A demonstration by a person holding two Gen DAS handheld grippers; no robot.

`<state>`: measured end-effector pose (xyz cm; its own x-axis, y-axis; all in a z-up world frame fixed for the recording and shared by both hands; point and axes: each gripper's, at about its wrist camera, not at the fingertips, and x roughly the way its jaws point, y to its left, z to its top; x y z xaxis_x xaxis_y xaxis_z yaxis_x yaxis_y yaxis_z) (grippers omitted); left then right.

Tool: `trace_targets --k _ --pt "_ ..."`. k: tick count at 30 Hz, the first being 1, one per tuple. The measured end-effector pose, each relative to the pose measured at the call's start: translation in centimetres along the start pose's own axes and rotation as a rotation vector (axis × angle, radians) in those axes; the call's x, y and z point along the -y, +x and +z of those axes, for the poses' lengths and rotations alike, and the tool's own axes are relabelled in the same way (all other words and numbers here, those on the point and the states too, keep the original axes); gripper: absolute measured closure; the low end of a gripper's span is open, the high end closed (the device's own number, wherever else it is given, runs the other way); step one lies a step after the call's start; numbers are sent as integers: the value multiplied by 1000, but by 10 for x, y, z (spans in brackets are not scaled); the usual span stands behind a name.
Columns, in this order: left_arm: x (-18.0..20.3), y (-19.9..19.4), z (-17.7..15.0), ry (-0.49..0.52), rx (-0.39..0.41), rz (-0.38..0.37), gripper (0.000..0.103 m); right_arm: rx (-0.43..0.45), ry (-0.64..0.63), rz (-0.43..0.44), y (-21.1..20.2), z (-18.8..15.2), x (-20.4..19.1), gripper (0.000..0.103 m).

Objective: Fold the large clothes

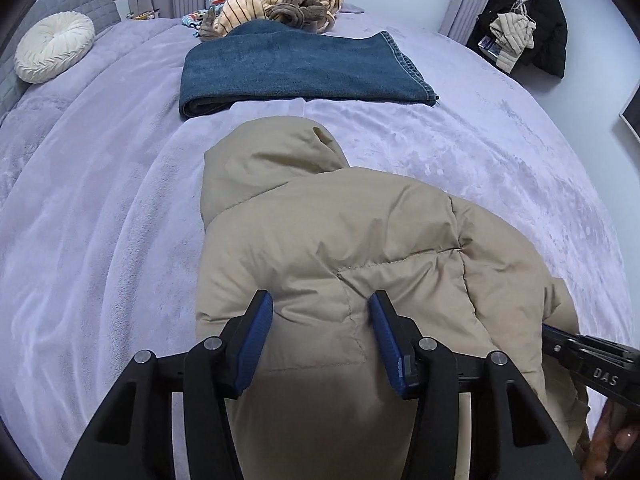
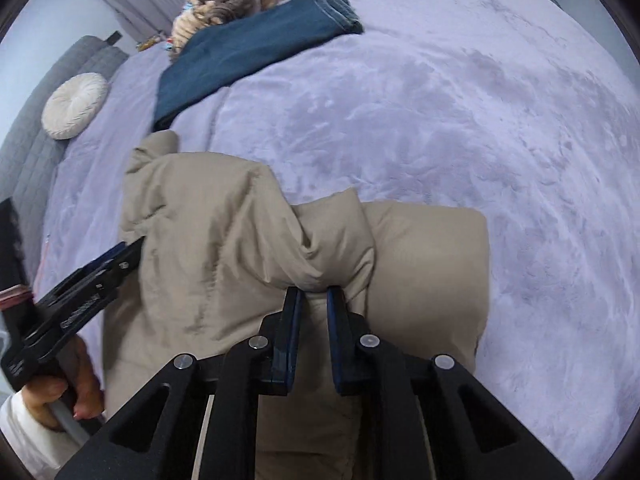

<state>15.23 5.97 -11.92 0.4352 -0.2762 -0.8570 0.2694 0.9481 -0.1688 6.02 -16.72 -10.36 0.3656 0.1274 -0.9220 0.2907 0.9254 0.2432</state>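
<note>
A puffy beige quilted jacket with a hood (image 1: 360,248) lay on the lilac plush blanket (image 1: 100,220) that covered the bed, its hood pointing toward the folded dark blue denim jeans (image 1: 300,72) farther up the blanket. The jacket was bunched and partly doubled over, with one padded section lying flat on the side away from the cushion (image 2: 432,264).

The left gripper (image 1: 321,312) hovered over the jacket with its blue-padded fingers (image 1: 256,340) spread wide apart, grasping nothing; the fabric bulged up between them, though I cannot tell whether the pads touched it. Seen from the right wrist, that same gripper (image 2: 132,246) reached in at the jacket's edge nearest the cushion, held by a bare hand (image 2: 68,392).

The right gripper (image 2: 314,290) had its fingers (image 2: 292,328) drawn close together, pinching a gathered fold of the jacket's beige fabric (image 2: 324,248) between the tips.

Beyond the jeans, a heap of tan striped and brown fuzzy clothing (image 1: 276,4) sat against the far edge of the blanket. A round cream pleated cushion (image 1: 54,46) rested well to the side of the jeans, beside the grey padded headboard (image 1: 76,4). Past the blanket's other edge, dark coats and a pale quilted garment (image 1: 520,28) hung by the wall.
</note>
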Motion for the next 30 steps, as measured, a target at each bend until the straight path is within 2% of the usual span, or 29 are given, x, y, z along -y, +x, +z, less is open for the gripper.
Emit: trace_targets --k 4,7,13,15,21,23,24,27,30 --pt "4 10 1 10 1 4 48 -11 22 12 21 5 18 100" --pt "4 10 0 14 -4 9 48 -17 12 3 26 6 17 100" --pt "-2 -17 -3 20 -39 31 48 -37 20 19 -1 -1 7 99" --pt "-7 -33 -8 16 -46 26 48 -32 3 29 -18 -10 2 95" --pt "-16 -71 -49 18 -71 -2 48 -25 -65 19 -60 -53 -12 95" --pt "-18 -78 -71 17 -97 -3 40 -26 -75 9 -69 -68 -13 95" --pt "-18 -80 -79 16 -106 2 27 -28 -76 5 -73 -74 -13 95" --pt "-20 -81 -106 20 -135 7 25 -62 -44 5 -76 -90 -10 95" --pt "-22 -78 -118 5 -148 11 25 -116 -32 -34 -61 -107 -4 95"
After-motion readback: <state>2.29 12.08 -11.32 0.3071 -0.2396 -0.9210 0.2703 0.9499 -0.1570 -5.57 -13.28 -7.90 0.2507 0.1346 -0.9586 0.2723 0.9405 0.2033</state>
